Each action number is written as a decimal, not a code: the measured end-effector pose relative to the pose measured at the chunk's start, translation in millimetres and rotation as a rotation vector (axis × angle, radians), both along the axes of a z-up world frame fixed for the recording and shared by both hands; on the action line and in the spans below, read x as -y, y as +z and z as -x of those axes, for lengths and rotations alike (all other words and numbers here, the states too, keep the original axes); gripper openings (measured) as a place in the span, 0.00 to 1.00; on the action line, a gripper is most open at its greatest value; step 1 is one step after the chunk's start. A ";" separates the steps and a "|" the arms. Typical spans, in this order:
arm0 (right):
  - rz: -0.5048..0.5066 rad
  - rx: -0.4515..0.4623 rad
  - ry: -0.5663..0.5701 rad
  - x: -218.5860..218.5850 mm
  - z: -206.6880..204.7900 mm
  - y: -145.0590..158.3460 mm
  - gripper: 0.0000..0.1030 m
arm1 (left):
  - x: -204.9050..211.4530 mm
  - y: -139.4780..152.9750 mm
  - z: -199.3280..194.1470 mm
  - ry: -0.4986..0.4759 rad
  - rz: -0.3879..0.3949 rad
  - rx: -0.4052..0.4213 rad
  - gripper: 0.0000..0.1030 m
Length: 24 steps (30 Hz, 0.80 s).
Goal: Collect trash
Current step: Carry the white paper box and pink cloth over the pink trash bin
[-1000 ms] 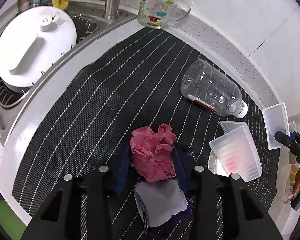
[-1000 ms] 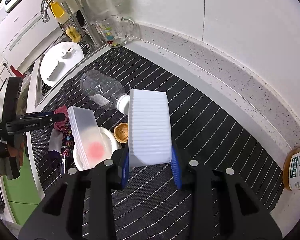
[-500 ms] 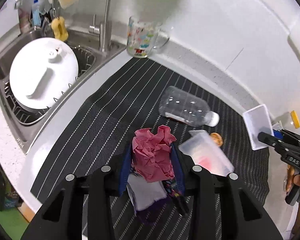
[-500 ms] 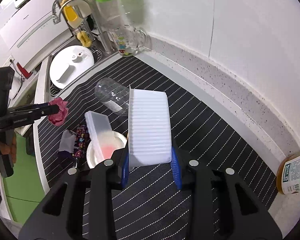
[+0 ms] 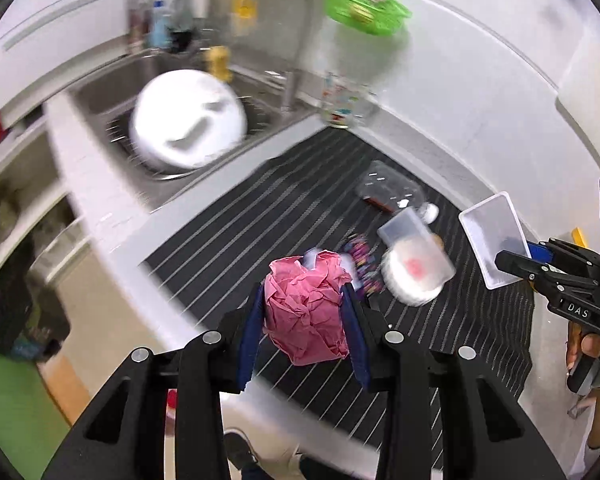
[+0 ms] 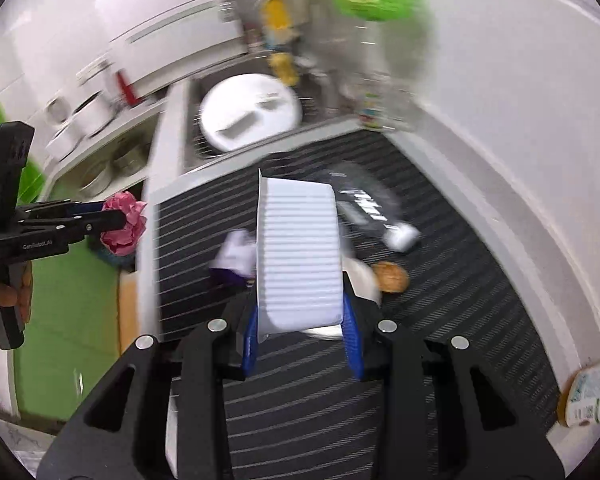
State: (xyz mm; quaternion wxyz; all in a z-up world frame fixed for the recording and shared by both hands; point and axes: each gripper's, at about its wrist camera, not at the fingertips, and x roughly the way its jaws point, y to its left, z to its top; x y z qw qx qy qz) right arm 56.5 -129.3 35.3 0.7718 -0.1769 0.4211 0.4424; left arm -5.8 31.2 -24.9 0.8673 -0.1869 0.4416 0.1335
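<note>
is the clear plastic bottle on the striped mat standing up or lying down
Lying down. The clear plastic bottle rests on its side on the striped mat, white cap toward the plastic tub. The blur hides whether anything is inside.

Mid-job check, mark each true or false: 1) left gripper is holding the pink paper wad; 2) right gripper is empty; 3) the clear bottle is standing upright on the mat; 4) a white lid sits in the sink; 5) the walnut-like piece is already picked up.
1) True. The left gripper is shut on the pink paper wad.
2) False. The right gripper grips a white ribbed plastic tray.
3) False. The clear bottle lies on its side on the striped mat.
4) True. The white lid rests in the sink.
5) False. The walnut-like piece lies on the mat.
</note>
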 end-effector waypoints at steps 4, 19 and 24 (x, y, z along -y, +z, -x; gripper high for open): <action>-0.014 -0.020 0.144 -47.3 45.3 -3.0 0.34 | -17.2 3.2 59.3 0.107 -0.015 -0.005 0.37; 0.037 -0.125 0.459 -207.8 235.0 -79.6 0.33 | -100.9 -48.8 271.7 0.386 0.032 -0.039 0.37; 0.086 -0.133 0.462 -240.9 256.3 -153.8 0.33 | -127.3 -126.2 295.4 0.384 0.086 -0.066 0.37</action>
